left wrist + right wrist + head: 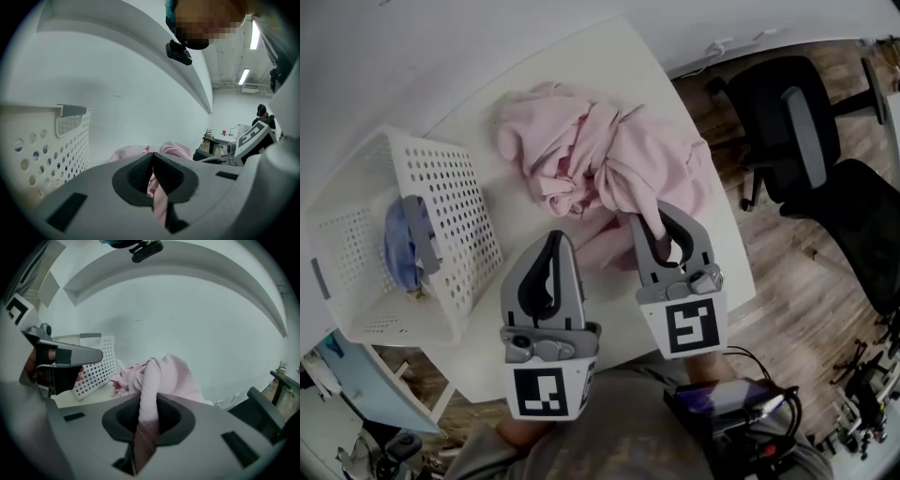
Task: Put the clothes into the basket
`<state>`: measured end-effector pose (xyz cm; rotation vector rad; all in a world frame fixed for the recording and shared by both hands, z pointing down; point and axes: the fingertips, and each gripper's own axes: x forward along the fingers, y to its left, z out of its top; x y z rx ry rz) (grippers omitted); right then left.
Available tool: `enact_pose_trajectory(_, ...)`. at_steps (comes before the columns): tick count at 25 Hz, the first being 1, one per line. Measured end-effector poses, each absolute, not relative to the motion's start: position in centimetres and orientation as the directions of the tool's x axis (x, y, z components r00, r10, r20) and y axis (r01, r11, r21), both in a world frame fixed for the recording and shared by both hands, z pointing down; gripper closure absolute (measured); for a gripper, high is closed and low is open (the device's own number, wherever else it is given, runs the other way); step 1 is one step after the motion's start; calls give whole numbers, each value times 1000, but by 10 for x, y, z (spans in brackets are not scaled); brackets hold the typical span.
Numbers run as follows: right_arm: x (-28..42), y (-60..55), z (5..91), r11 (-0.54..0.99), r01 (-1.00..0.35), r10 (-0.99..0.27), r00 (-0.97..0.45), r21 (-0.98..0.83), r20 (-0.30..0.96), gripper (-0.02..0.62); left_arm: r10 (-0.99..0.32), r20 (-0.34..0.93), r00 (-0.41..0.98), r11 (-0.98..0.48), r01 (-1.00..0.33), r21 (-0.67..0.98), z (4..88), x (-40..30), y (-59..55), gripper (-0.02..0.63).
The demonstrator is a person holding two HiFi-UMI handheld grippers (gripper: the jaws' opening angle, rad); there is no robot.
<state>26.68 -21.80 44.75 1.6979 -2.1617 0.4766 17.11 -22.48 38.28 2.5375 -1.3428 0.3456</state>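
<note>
A heap of pink clothes (600, 155) lies on the white table (581, 61), right of a white perforated basket (450, 216). My right gripper (656, 217) is at the heap's near edge, shut on a pulled-up fold of the pink clothes (173, 376) that runs down between its jaws (149, 397). My left gripper (556, 236) hangs between basket and heap with its jaws shut (152, 155). Pink fabric (176, 150) shows beyond its tips and through the slit below them; whether any is pinched there I cannot see. The basket (42, 150) is close on its left.
A blue garment (398, 239) lies inside the basket, near a grey handle. Two black office chairs (787, 122) stand on the wood floor right of the table. A black device with cables (731, 403) sits at the person's waist.
</note>
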Motion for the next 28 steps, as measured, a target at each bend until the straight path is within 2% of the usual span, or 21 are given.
enact_pose_trajectory(12, 246, -154, 430, 184, -982, -891, -186, -45, 414, 546, -760, 295, 579, -584, -808, 83, 373, 146, -171, 596)
enact_pose_trajectory(21, 229, -68, 418, 144, -989, -902, -149, -42, 405, 545, -735, 274, 620, -630, -774, 63, 360, 133, -93, 596)
enact_pose_trajectory(28, 229, -50, 423, 139, -989, -891, -149, -55, 429, 544, -708, 291, 644, -658, -750, 61, 364, 139, -83, 595)
